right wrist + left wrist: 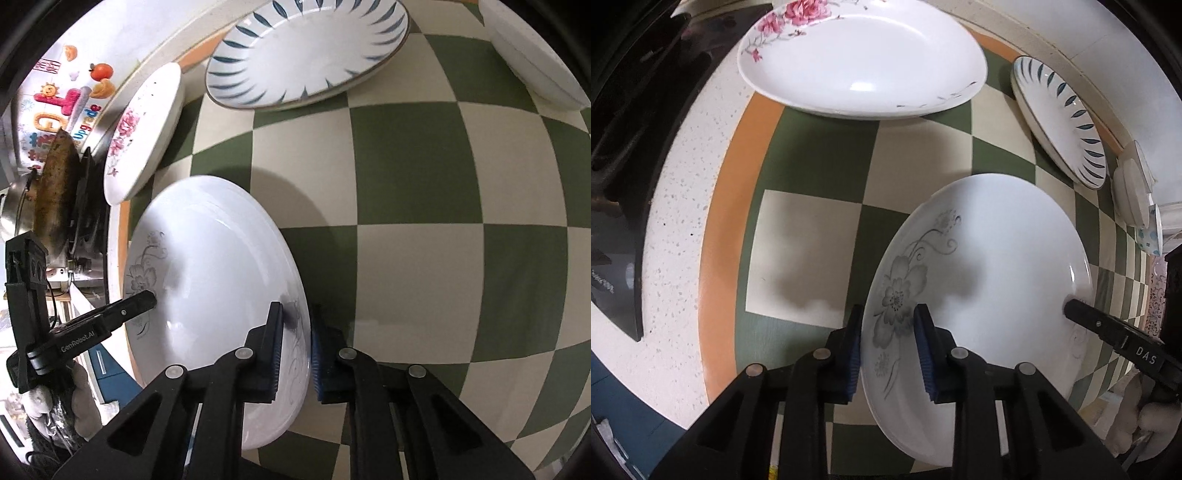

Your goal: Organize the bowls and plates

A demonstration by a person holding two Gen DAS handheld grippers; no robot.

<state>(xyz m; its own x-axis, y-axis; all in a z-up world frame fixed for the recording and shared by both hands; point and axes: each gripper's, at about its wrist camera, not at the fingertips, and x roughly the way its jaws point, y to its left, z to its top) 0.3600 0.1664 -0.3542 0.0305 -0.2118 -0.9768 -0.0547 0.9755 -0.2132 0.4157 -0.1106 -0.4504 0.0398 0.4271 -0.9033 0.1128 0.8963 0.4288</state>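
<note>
A white plate with grey flower print (990,280) is held above the green-and-cream checkered mat (812,155) by both grippers. My left gripper (888,347) is shut on its left rim. My right gripper (297,347) is shut on the opposite rim of the same plate (207,266); its finger shows in the left wrist view (1108,328). A white plate with pink flowers (860,62) lies at the far side, and it also shows in the right wrist view (144,129). A plate with blue leaf marks (1060,118) lies at the right, seen large in the right wrist view (306,51).
Small white bowls (1134,192) stand at the right edge of the mat. A black stove (624,147) with a dark pan (55,188) sits beside the speckled counter (676,236). Another white dish (532,55) lies at the upper right in the right wrist view.
</note>
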